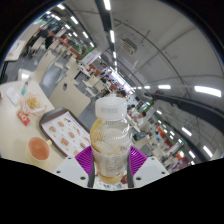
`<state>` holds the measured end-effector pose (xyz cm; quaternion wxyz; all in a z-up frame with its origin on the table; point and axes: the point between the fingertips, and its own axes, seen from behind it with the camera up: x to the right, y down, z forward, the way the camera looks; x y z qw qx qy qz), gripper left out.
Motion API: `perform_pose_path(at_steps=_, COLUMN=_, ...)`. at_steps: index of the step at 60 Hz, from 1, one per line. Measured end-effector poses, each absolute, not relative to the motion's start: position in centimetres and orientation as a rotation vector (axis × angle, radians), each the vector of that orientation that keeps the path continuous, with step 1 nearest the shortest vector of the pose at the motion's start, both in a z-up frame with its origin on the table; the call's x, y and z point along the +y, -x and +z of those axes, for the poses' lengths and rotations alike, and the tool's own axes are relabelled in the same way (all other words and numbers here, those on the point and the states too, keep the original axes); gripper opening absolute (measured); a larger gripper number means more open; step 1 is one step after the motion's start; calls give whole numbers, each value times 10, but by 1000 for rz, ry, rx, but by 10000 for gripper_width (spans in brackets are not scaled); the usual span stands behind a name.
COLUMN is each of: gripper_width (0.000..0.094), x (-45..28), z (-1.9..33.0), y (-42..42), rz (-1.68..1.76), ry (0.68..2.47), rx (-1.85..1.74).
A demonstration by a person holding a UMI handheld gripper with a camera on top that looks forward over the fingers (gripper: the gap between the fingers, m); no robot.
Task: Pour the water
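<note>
Bottle [110, 140] held upright between the two fingers of the gripper [110, 162]. Purple pads [85, 158] press against its lower sides, one on each flank, no gap seen on either side: gripper clenched on the bottle. Bottle is clear plastic with a white cap [109, 105]; contents look pale yellowish and fill most of the body. Lower part of the bottle hidden behind the gripper body, so its base cannot be seen.

Left of the fingers and lower down: a small cup [38, 149] with orange-brown contents, standing on the table [20, 135]. Beyond the cup, a tray [64, 128] lying flat, printed with small pictures; details too small to read. Further left, near the table's far side, a few small items including what may be another cup; cannot tell more.

Background: large indoor hall, long rows of tables and seats running into the distance, ceiling [150, 40] with strip lights. View is tilted, so the hall leans. Small figures of people among the far tables, too small to describe.

Cup and bottle are apart; bottle is not tipped.
</note>
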<state>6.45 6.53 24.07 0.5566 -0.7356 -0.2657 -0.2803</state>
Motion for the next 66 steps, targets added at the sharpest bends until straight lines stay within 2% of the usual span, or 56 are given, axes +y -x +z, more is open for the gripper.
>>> perform_pose_path(at_steps=6, gripper_width=437, x=69, z=220, y=-80, rz=-361, ry=1856, rx=-407)
perform_pose_path(at_steps=13, gripper_width=438, x=69, z=174, y=-87, rz=-120, ry=1948, rx=-250)
perform_pose_path(at_steps=33, gripper_width=450, x=62, z=65, y=-87, rz=133, ry=2075, rx=-180)
perform_pose_path(at_steps=42, gripper_width=469, x=60, z=68, y=-87, rz=138, ry=2018, rx=-169)
perform_pose_path(at_steps=47, gripper_width=550, x=59, z=68, y=-85, rz=132, ry=2021, rx=-179)
perform_pose_path(at_steps=50, gripper_width=667, x=55, z=63, y=-85, rz=143, ry=2065, rx=-177)
perform_pose_path(at_steps=53, gripper_width=856, x=52, z=65, y=-86, rz=148, ry=2085, rx=-157)
perform_pose_path(at_steps=56, gripper_width=825, x=44, z=70, y=-92, rz=128, ry=2103, rx=-137)
perform_pose_path(at_steps=59, gripper_width=853, x=34, z=81, y=-95, rz=106, ry=2108, rx=-124)
perform_pose_path(at_steps=66, gripper_width=846, x=-6, z=109, y=-96, rz=57, ry=2149, rx=-91)
